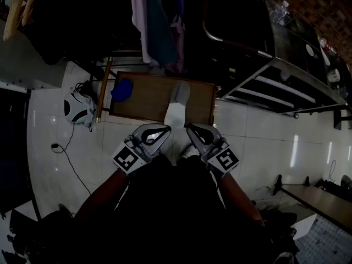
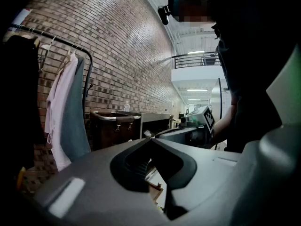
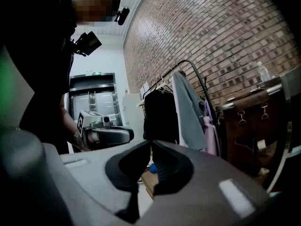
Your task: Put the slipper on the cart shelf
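A blue slipper-like thing lies at the left end of a low wooden platform; in the right gripper view it shows as a blue spot past the jaws. A grey and white item lies on the platform's right half. The dark cart, which has shelves, stands to the upper right, apart from both. My left gripper and right gripper are held close to my body, short of the platform. The jaws of each are shut with nothing between them.
A clothes rack with hanging garments stands behind the platform against a brick wall. A black and white bag and a cable lie on the tiled floor at left. A low bench sits at lower right.
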